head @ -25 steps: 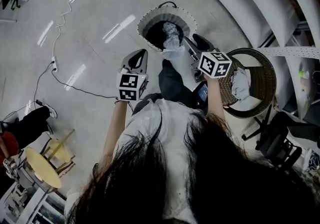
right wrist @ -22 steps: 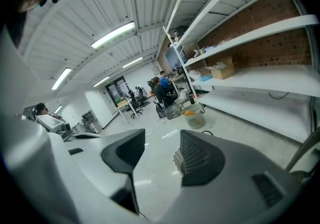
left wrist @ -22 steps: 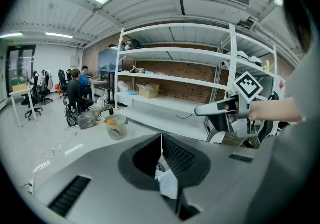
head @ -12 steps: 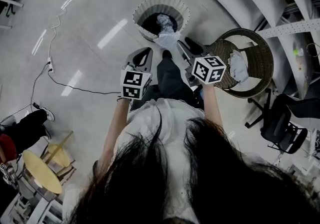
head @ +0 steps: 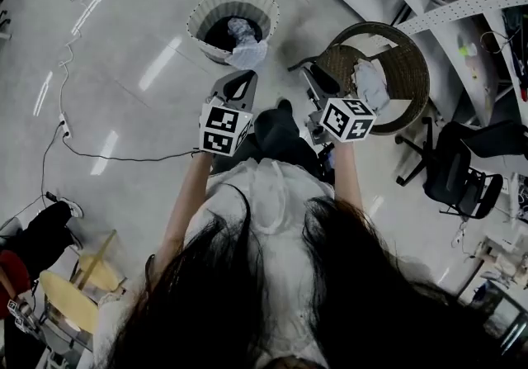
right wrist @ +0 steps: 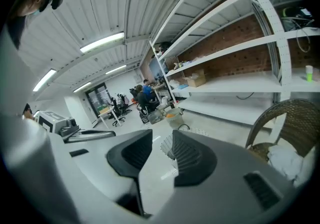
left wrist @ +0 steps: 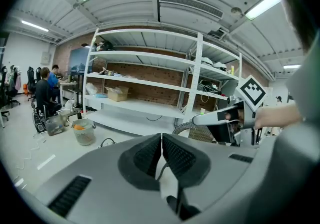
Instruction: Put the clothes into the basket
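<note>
Head view, left gripper [head: 246, 77], square-marker cube [head: 223, 130]

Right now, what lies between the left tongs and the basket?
A pale garment draped over the basket's near rim; the head view shows it just beyond the left tongs.

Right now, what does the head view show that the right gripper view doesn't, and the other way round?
Only the head view: the person's hair, an office chair, and the clothes inside the white basket. Only the right gripper view: ceiling lights, seated people far off, and the right gripper seen along its jaws, which have just been closing: apart, nothing between. Both: the white basket and the wicker chair holding pale clothes.
</note>
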A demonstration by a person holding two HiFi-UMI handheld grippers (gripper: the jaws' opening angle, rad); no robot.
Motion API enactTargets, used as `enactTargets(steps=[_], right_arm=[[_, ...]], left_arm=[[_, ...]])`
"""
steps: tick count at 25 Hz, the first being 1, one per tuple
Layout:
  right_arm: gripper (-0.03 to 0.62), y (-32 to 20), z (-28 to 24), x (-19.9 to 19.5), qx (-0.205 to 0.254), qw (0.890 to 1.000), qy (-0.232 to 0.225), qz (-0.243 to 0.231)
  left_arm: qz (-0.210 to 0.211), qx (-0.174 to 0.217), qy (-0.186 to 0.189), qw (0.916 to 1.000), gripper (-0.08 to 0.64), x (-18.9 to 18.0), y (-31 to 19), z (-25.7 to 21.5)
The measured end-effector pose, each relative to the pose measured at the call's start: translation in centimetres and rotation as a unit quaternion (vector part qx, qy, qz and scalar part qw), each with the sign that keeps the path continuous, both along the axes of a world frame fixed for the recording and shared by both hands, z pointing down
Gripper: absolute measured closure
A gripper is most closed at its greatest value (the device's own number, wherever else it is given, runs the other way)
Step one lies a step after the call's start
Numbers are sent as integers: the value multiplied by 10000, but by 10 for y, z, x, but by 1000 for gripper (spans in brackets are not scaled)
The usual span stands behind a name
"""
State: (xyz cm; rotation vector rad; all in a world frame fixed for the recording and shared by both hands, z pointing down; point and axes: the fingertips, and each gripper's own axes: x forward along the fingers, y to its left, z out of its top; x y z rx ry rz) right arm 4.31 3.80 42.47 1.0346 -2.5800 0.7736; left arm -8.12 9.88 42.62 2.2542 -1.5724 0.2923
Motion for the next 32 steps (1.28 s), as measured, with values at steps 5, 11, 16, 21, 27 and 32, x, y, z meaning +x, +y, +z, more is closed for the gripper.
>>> enactTargets(steps=[5, 11, 16, 21, 27, 32], right_arm=[[457, -8, 7, 47, -21, 9986, 73, 526], [457, -35, 23, 136, -151, 9928, 129, 1183], [457, -64, 43, 215, -305, 9856, 309, 1634], [457, -102, 78, 302, -505, 9791, 672, 1853], [456, -140, 137, 364, -864, 9742, 1146, 1744], [455, -161, 214, 395, -1211, 9655, 1970, 1199]], left_arm=[[452, -80, -19, 9989, 540, 34, -16, 7], [900, -204, -98, 9957, 540, 100, -52, 17], [1202, -392, -169, 9918, 540, 157, -84, 27], [1395, -665, -305, 9875, 540, 223, -120, 46], [1746, -862, -452, 9798, 540, 281, -164, 75], [2064, -1069, -485, 9714, 540, 321, -199, 113]])
